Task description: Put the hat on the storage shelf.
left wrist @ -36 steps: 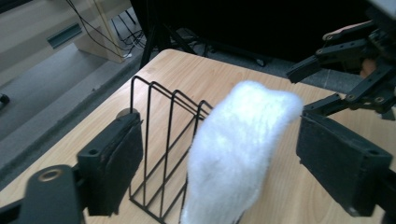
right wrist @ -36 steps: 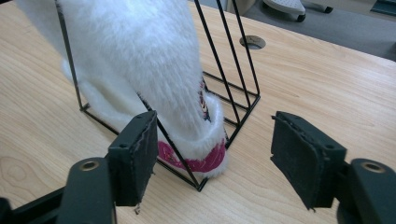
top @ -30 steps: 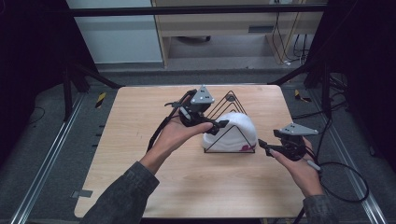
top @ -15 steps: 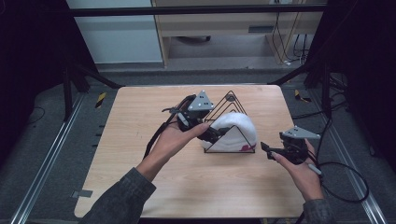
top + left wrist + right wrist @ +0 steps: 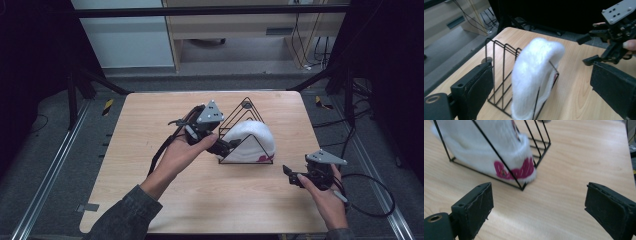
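A: Item one, the white fluffy hat [image 5: 252, 137]. We log it slotted upright in the black wire rack [image 5: 246, 111], near the middle of the wooden table [image 5: 150, 125]. Its pile is thick and soft, its crown rounded, and pink lettering [image 5: 514, 171] runs along the lower band, which pokes out through the rack's triangular end.

B: Agreed. Item two, the rack: we count several triangular wire frames joined on a flat base, and the hat fills the frames nearest the person.

A: Item three, the left gripper [image 5: 227, 146]. We find its jaws spread wide, the hat standing in the gap between them, and neither pad pressing on the fur. It sits just beside the rack's left end.

B: Item four, the right gripper [image 5: 290, 175]. We note its jaws have just been opening and now stand wide apart, with bare tabletop between them. It holds nothing and sits apart from the rack, off its right corner, pointing towards the lettered end.

A: From the left gripper view, we see the right gripper [image 5: 590, 48] beyond the hat, a hand [image 5: 627, 45] around it.
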